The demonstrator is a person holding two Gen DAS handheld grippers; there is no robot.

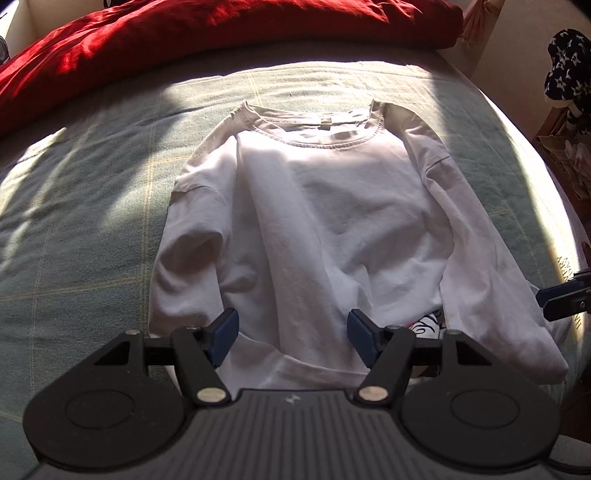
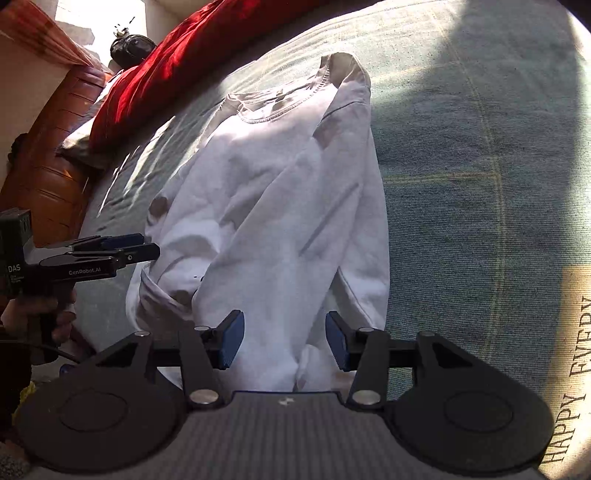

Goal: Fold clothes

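A white long-sleeved shirt [image 1: 325,206] lies flat on the green checked bedspread [image 1: 81,221], neckline away from me, with both sleeves laid inward along its body. My left gripper [image 1: 291,336] hovers over the shirt's near hem, jaws apart, with cloth below them but no pad pressing on it. From the right wrist view the shirt [image 2: 266,206] runs diagonally. My right gripper [image 2: 284,339] stands open over the shirt's near right corner and sleeve end. The left gripper [image 2: 147,245] shows there from the side, by the shirt's left edge, held by a hand [image 2: 55,317].
A red duvet [image 1: 221,33] is bunched across the far end of the bed. A brown padded headboard [image 2: 48,155] stands beyond it. Dark star-patterned fabric [image 1: 565,62] hangs off the bed's right side. A printed patch [image 1: 424,326] peeks from under the hem.
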